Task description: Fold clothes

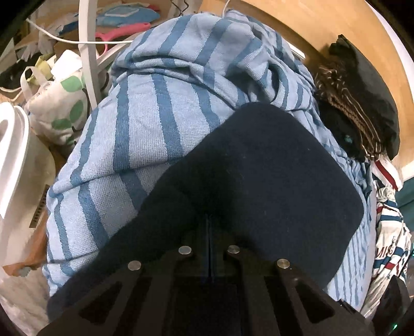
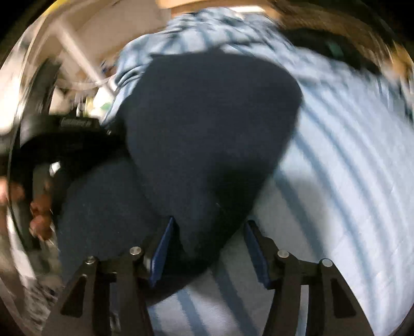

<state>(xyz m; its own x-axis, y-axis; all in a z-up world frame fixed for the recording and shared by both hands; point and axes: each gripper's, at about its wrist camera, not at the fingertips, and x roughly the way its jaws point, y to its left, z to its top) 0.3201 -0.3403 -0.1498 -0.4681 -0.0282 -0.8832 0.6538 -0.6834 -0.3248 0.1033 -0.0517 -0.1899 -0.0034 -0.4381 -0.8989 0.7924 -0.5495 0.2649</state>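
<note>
Your left gripper (image 1: pixel 209 232) is clamped tight on the navy garment (image 1: pixel 258 168), its 2 fingers pressed together with the dark cloth pinched at their tips. From there the navy garment spreads away over the blue striped cloth (image 1: pixel 145 124), which lies rumpled across the wooden counter (image 1: pixel 305 23). To the right of the striped cloth sits a dark folded pile with brown stripes (image 1: pixel 362 103), and below it a white printed garment with red and blue (image 1: pixel 390 232). Off the counter's left edge you can see a white bag with green spots (image 1: pixel 64 103) and a white bin (image 1: pixel 15 144). Your right gripper (image 2: pixel 209 245) stands about half open, both blue pads clear; the navy garment (image 2: pixel 207 124) lies between its fingers, close against the left pad, but the right pad (image 2: pixel 254 248) is apart from it, so it holds nothing. The right wrist view is blurred, with the striped cloth (image 2: pixel 336 181) filling its right side. At the left edge of that view, fingers of a hand (image 2: pixel 38 214) grip the other tool's dark body (image 2: pixel 75 144).
</note>
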